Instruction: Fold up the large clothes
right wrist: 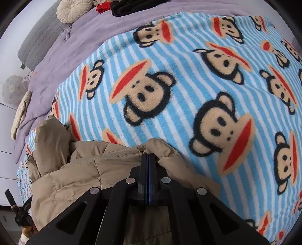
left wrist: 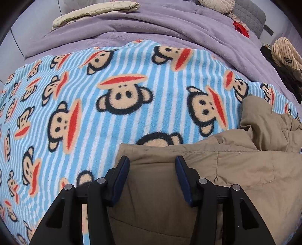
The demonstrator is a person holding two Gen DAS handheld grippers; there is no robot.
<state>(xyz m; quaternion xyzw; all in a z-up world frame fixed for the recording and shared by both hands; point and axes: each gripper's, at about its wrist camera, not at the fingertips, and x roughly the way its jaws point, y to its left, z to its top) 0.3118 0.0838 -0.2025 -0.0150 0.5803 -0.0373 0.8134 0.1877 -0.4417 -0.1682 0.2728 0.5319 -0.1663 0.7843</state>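
Note:
A khaki padded jacket (left wrist: 217,169) lies crumpled on a blue-and-white striped monkey-print blanket (left wrist: 113,94). In the left wrist view my left gripper (left wrist: 152,160) stands half wide, its pads pressed on either side of a thick fold at the jacket's left edge. In the right wrist view the jacket (right wrist: 79,169) fills the lower left. There my right gripper (right wrist: 149,155) is shut, pinching a puckered bit of the jacket's upper edge above the blanket (right wrist: 188,75). The rest of the jacket under both grippers is hidden.
Purple bedding (left wrist: 151,28) lies beyond the blanket. A folded cream garment (left wrist: 94,11) and a round cushion (right wrist: 72,9) rest at its far side, with black cloth (right wrist: 128,7) and a red item (left wrist: 240,28) nearby. The bed's edge runs along the left (right wrist: 18,150).

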